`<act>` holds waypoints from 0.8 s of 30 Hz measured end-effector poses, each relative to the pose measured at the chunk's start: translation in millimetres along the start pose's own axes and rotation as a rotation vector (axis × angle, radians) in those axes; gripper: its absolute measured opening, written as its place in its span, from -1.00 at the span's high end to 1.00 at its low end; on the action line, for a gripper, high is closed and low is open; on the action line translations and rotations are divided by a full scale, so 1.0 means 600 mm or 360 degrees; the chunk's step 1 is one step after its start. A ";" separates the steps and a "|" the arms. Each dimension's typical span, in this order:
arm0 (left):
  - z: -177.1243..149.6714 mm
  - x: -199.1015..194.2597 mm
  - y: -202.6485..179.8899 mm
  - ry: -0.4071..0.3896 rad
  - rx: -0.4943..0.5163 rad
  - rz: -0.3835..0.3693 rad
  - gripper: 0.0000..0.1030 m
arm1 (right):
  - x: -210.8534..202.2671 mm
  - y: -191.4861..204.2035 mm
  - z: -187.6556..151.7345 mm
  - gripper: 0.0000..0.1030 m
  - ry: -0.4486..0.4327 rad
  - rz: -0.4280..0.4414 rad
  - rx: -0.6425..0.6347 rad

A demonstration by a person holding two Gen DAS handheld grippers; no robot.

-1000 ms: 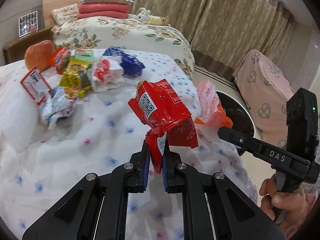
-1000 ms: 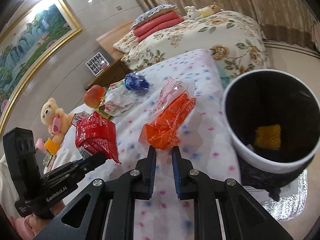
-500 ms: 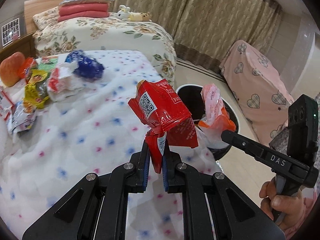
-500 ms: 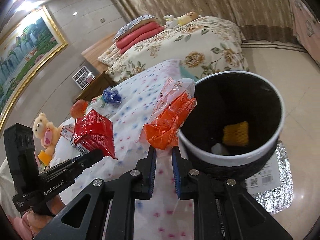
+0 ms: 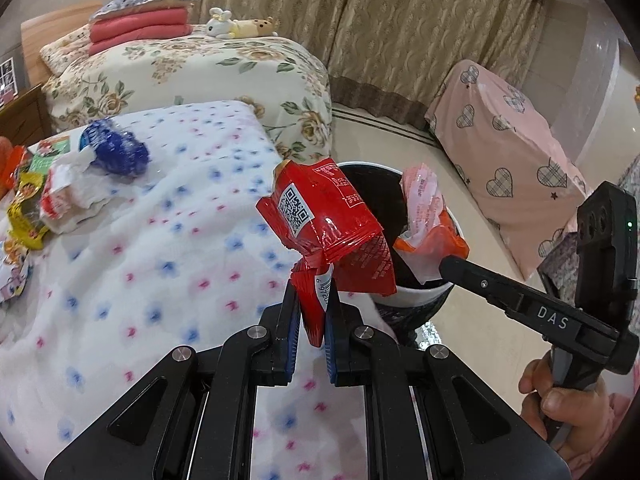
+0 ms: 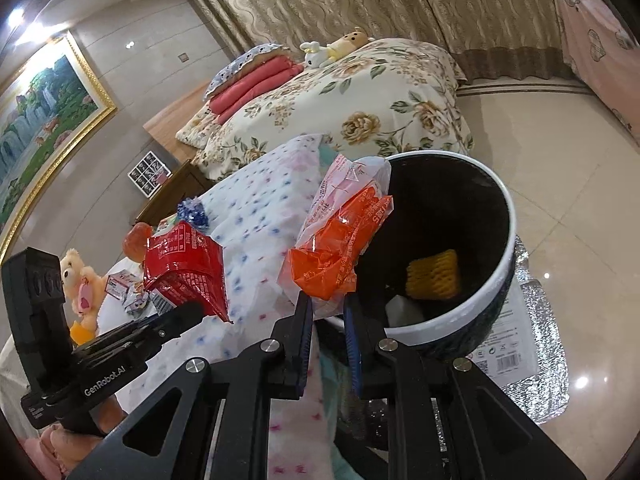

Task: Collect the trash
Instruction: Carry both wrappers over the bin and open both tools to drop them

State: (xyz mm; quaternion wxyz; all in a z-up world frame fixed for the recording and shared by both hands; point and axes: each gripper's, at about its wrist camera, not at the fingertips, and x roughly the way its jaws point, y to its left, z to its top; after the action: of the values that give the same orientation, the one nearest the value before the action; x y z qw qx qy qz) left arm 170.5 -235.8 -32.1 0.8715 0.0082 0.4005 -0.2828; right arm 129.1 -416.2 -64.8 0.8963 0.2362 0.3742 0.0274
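Your left gripper (image 5: 312,330) pinches red packet (image 5: 324,220) beside bin (image 6: 502,264) rim; your right gripper (image 6: 326,312) pinches orange wrapper (image 6: 336,256) over bin's near edge.

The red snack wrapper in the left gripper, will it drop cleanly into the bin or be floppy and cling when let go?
The red snack wrapper, pinched by one crumpled corner, stands up above the left gripper, so it is probably light and fairly stiff. Its glossy film looks slippery, so it likely won't cling. Being light, it may flutter off course toward the bin.

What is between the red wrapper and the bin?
In the right wrist view, only bare dotted blanket and the orange wrapper lie between the red wrapper and the bin.
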 end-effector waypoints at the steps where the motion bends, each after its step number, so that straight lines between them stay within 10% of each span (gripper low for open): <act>1: 0.003 0.004 -0.005 0.0003 0.0007 -0.0002 0.81 | 0.000 -0.003 0.001 0.70 -0.0001 -0.0004 0.0002; 24: 0.057 0.082 -0.064 0.0093 0.0126 -0.0006 0.81 | 0.013 -0.063 0.036 0.70 0.0028 -0.0108 0.0045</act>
State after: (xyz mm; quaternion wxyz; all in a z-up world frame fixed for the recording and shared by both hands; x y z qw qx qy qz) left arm 200.6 -300.2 -35.1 0.8579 0.0503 0.4144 -0.2996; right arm 144.6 -456.6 -73.8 0.8900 0.2357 0.3902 -0.0062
